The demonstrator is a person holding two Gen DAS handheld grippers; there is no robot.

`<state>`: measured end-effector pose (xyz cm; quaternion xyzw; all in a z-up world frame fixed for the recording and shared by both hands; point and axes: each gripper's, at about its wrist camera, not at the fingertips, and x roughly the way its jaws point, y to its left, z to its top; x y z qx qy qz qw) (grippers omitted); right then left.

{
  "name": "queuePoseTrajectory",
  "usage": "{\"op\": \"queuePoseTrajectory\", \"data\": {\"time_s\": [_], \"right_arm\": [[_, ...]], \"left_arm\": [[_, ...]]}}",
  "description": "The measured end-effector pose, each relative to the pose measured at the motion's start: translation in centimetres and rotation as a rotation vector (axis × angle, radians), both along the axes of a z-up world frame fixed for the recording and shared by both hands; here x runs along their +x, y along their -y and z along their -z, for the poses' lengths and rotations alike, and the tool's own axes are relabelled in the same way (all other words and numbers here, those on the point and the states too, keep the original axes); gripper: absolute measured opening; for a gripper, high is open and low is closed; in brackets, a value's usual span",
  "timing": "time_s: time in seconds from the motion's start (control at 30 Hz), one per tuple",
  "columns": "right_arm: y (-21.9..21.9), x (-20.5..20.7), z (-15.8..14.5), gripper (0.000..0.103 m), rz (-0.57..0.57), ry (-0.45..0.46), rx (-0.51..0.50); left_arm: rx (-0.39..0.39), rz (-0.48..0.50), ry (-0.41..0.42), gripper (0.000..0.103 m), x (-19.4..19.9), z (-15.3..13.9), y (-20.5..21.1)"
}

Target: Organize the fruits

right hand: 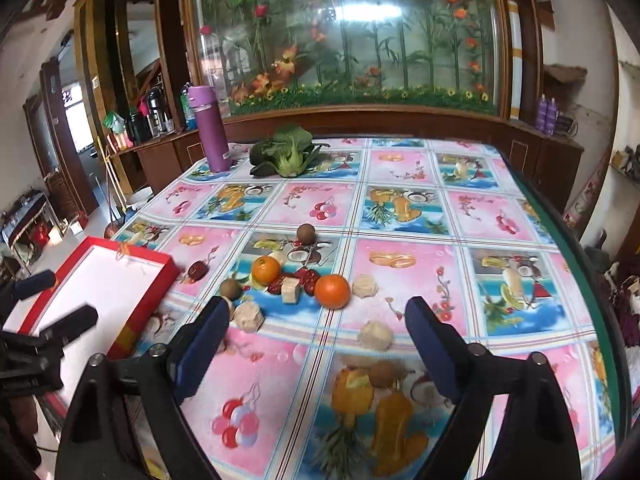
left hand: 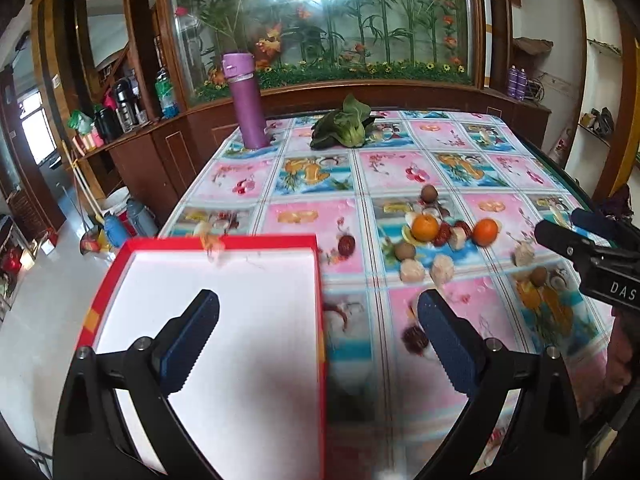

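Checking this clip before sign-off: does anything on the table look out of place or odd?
Yes. The fruits are loose on the tablecloth, the two oranges among them, while the red tray is nearly bare and juts past the table's left edge. A leafy green vegetable lies at the far end, apart from the fruit.

Red box (left hand: pixel 224 240) white inside; oranges (right hand: pixel 332 291) orange; tablecloth (right hand: pixel 400 264) pink-blue fruit squares; flask (right hand: pixel 210 136) purple

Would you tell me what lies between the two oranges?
Red dates and a pale cube lie between the oranges, seen in the right wrist view.
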<state>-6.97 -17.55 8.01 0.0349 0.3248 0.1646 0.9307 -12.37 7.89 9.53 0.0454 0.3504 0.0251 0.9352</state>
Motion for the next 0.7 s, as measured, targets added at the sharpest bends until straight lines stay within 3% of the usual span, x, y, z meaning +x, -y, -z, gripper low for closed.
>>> {"op": "queuePoseTrajectory", "data": {"time_s": [0.1,0.2,0.3,0.7], "right_arm": [[0.3,2.7,1.0,0.074,-0.005,-0.072,0.027],[-0.1,4.9,2.1,0.070,-0.023,-0.132,0.025],[-0.4,5.6,2.6,0.070,-0.011,-0.136,0.008],[-0.8,4.9,2.3,0.070,-0.013,-0.122,0.009]], "left_arm": [[0.019,0.036,-0.029,0.100,3.4,-0.1,0.1],[0.031,0.060,-0.067,0.100,7.4,0.6,0.8],[0.034,0.083,-0.087,0.100,9.4,1.2,1.8],[-0.008,0.091,-0.110,0.100,9.0,1.8,3.0]]}}
